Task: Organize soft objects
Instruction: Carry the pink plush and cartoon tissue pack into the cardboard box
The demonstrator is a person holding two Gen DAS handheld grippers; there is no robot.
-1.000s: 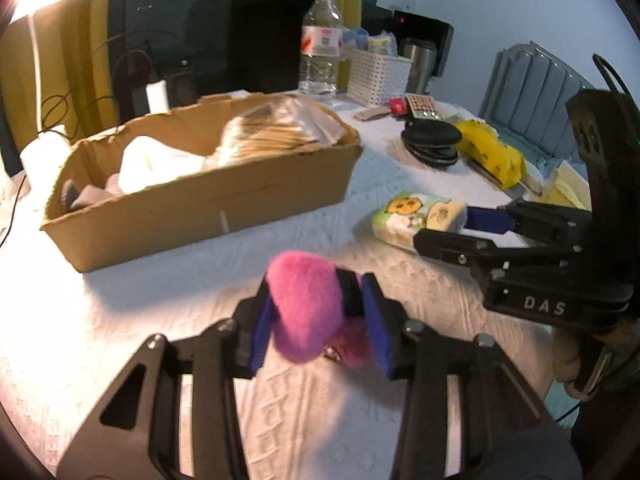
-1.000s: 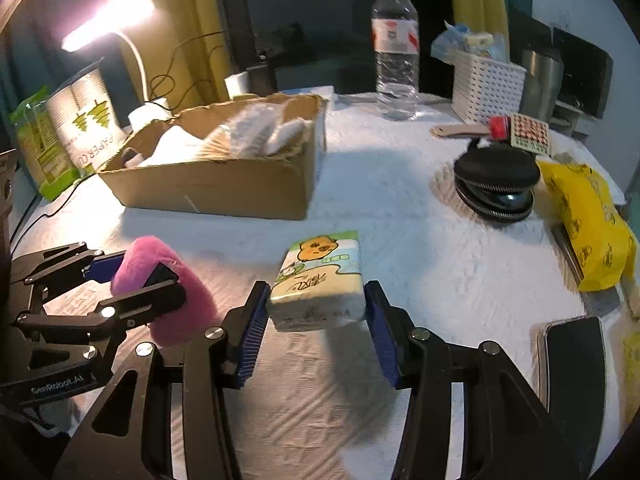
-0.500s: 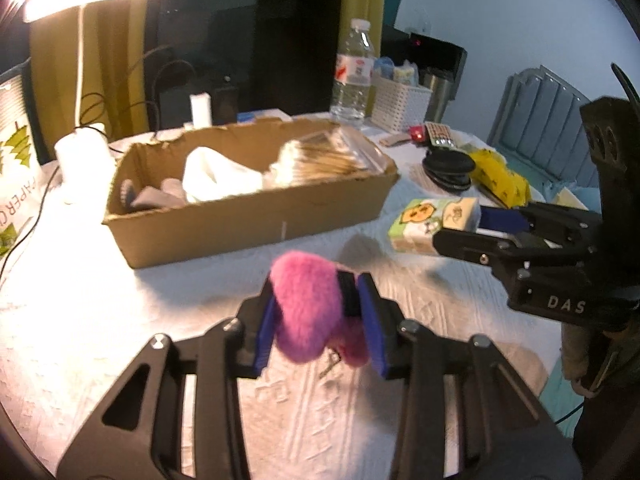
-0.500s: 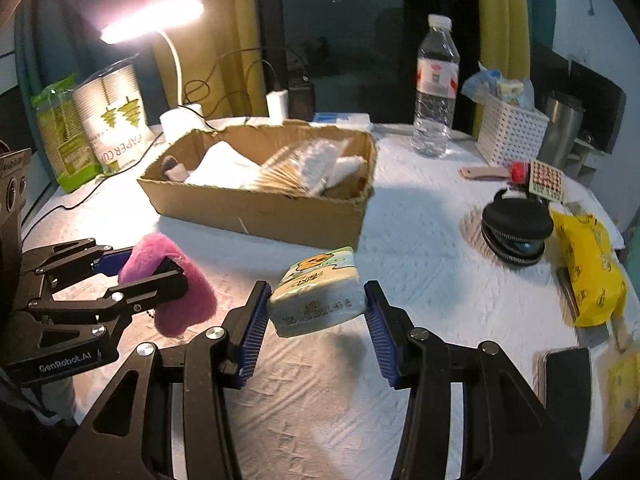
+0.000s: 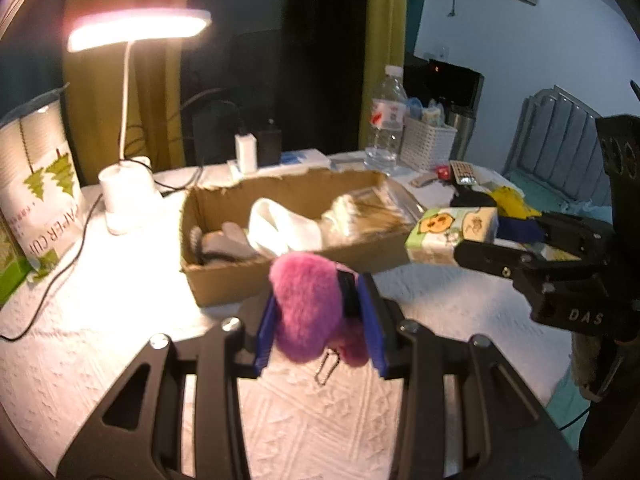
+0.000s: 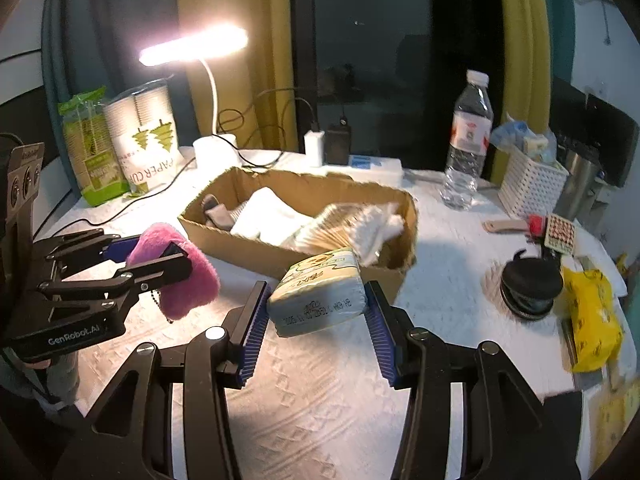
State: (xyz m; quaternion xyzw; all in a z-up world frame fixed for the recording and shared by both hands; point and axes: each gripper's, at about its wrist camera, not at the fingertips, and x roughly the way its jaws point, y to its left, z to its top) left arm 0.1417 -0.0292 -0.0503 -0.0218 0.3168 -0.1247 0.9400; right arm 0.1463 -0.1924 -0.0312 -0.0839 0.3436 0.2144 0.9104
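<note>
Pink plush: fluffy, rounded, clamped in left gripper, clear of the worktop.
Tissue pack: soft plastic, squeezed by right gripper, tilted downward.
Cardboard box: just beyond, holding cloths.

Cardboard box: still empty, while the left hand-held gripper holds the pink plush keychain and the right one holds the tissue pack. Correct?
Not quite. The cardboard box is not empty: the right wrist view shows white cloth, a grey sock and a clear bag of light sticks inside. The rest holds: the left hand-held gripper grips the pink plush keychain, and the right hand-held gripper grips the tissue pack.
</note>
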